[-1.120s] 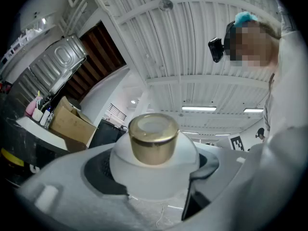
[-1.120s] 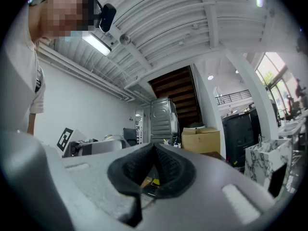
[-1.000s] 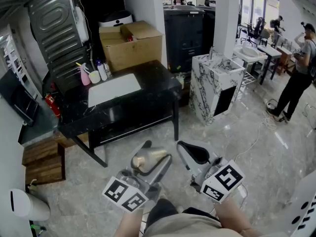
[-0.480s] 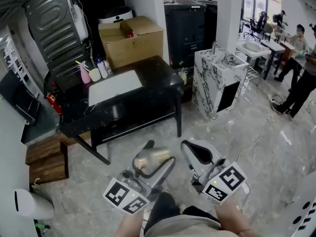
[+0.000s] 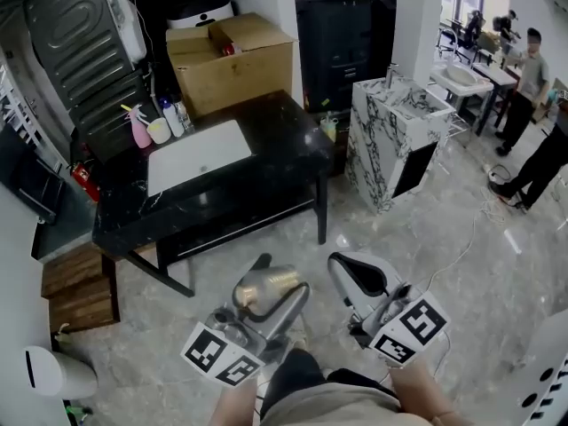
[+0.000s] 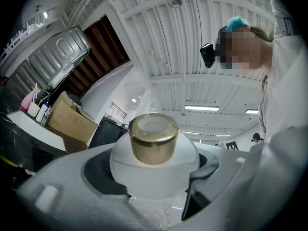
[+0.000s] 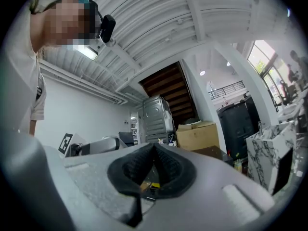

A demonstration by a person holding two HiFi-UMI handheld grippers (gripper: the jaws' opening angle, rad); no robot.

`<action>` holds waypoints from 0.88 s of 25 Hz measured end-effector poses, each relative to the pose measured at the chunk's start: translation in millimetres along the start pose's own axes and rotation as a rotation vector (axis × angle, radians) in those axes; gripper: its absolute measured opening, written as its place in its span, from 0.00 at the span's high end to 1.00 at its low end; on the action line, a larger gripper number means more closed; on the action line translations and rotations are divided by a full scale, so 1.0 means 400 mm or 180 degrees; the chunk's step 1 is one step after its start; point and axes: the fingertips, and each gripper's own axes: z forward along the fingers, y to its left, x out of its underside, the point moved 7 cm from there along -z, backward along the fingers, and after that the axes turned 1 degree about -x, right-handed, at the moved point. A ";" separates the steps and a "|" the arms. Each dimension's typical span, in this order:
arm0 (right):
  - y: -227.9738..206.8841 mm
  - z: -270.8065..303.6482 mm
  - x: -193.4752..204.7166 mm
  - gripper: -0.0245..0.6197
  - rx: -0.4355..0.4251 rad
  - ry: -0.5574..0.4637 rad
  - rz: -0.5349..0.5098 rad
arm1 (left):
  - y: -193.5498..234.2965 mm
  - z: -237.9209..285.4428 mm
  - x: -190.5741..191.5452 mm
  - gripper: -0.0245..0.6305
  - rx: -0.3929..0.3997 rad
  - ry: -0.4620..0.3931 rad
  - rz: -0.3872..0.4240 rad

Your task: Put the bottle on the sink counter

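Note:
My left gripper (image 5: 269, 289) is shut on a white bottle (image 5: 258, 291) with a gold cap (image 6: 153, 138), held low in front of me and pointing up. In the left gripper view the bottle (image 6: 154, 172) sits between the jaws, cap toward the camera. My right gripper (image 5: 357, 279) hangs beside it, jaws closed with nothing between them; its view shows the pads (image 7: 153, 170) pressed together. The black sink counter (image 5: 275, 149) with a white basin (image 5: 200, 154) stands ahead, across the marble floor.
A cardboard box (image 5: 231, 60) sits at the counter's back, with a pink spray bottle (image 5: 138, 129) and small bottles (image 5: 169, 115) at its back left. A marble-patterned cabinet (image 5: 397, 140) stands to the right. Wooden steps (image 5: 78, 282) lie left. People stand far right (image 5: 531, 65).
The view has shifted slightly closer to the counter. Both grippers hold the same pose, the bottle still gripped in the left.

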 end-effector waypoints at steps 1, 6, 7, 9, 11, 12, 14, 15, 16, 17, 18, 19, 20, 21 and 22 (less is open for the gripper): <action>-0.020 0.024 -0.005 0.96 0.0010 -0.0008 -0.0001 | 0.025 0.019 -0.006 0.43 -0.0003 -0.0015 -0.0010; -0.121 0.167 -0.030 0.96 -0.0037 -0.0097 -0.0040 | 0.161 0.128 -0.035 0.43 0.0055 -0.0063 0.0002; -0.141 0.198 -0.031 0.96 -0.0032 -0.0082 -0.0050 | 0.189 0.149 -0.041 0.43 0.0070 -0.0061 0.0019; -0.179 0.260 -0.032 0.96 -0.0007 -0.0048 -0.0060 | 0.247 0.187 -0.055 0.43 0.0095 -0.0066 0.0038; -0.212 0.321 -0.032 0.96 0.0005 -0.0049 -0.0066 | 0.309 0.221 -0.069 0.43 0.0098 -0.0064 0.0026; -0.227 0.350 -0.033 0.96 0.0005 -0.0057 -0.0072 | 0.341 0.238 -0.075 0.43 0.0092 -0.0055 0.0020; -0.258 0.404 -0.035 0.96 0.0011 -0.0072 -0.0089 | 0.400 0.272 -0.084 0.43 0.0089 -0.0026 0.0023; -0.273 0.430 -0.036 0.96 0.0018 -0.0080 -0.0101 | 0.428 0.288 -0.089 0.43 0.0091 -0.0009 0.0029; -0.287 0.456 -0.037 0.96 0.0025 -0.0087 -0.0114 | 0.456 0.303 -0.094 0.43 0.0094 0.0004 0.0035; -0.300 0.481 -0.037 0.96 0.0031 -0.0094 -0.0129 | 0.482 0.316 -0.100 0.43 0.0100 0.0007 0.0040; -0.311 0.506 -0.037 0.96 0.0037 -0.0102 -0.0143 | 0.507 0.329 -0.106 0.43 0.0113 0.0003 0.0043; -0.321 0.528 -0.038 0.96 0.0043 -0.0111 -0.0154 | 0.530 0.340 -0.112 0.43 0.0133 0.0000 0.0044; -0.329 0.548 -0.039 0.96 0.0050 -0.0119 -0.0162 | 0.550 0.351 -0.116 0.43 0.0159 0.0007 0.0051; -0.337 0.566 -0.039 0.96 0.0058 -0.0125 -0.0167 | 0.568 0.361 -0.120 0.43 0.0192 0.0027 0.0071; -0.344 0.582 -0.037 0.96 0.0066 -0.0124 -0.0169 | 0.584 0.371 -0.123 0.43 0.0228 0.0053 0.0101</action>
